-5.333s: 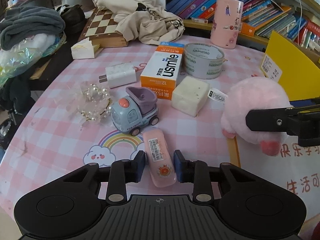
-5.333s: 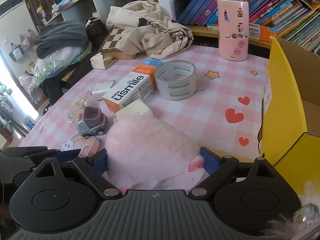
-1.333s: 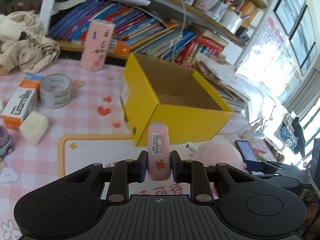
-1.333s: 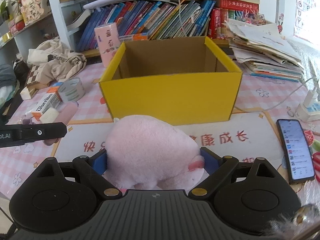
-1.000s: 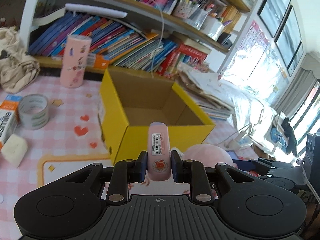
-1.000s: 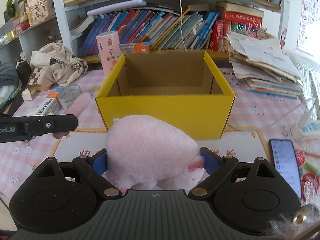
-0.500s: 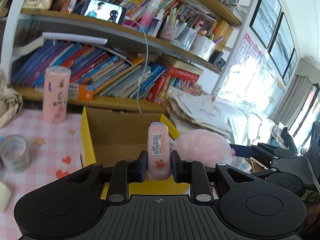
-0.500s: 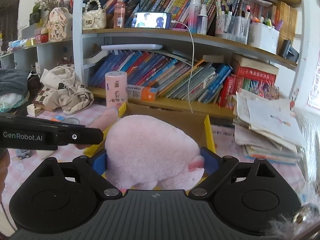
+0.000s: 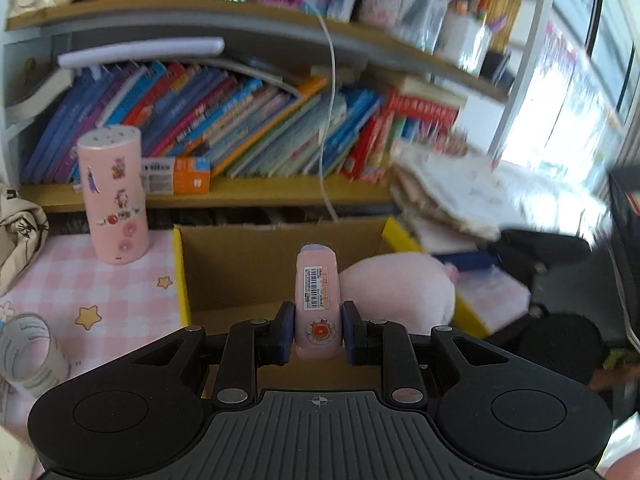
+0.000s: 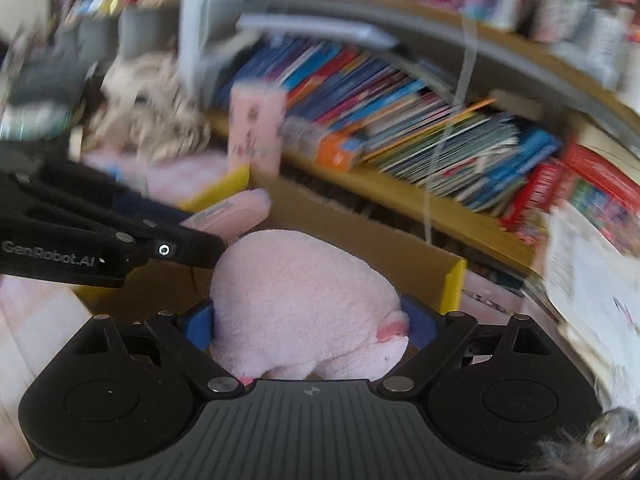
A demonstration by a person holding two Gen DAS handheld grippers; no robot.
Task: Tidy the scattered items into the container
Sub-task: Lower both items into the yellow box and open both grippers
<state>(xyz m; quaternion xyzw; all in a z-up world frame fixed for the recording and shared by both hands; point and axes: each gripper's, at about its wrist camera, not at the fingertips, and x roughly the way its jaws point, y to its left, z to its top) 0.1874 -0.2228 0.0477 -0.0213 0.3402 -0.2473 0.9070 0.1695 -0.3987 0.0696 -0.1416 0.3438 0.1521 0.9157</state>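
Each fisheye sits just behind its own jaws, looking forward toward the bookshelf (image 9: 240,196). Both hang close above the yellow cardboard box (image 9: 182,280), which fills the ground just ahead of the jaws. Both views share the box, pink plush toy (image 10: 304,292) and bookshelf; the right view is blurred.

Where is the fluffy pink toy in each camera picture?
Left wrist view: the fluffy pink toy sits right of centre, over the yellow box.
Right wrist view: bottom centre, squeezed in the right gripper.
Shared landmark: the pink sticker can.
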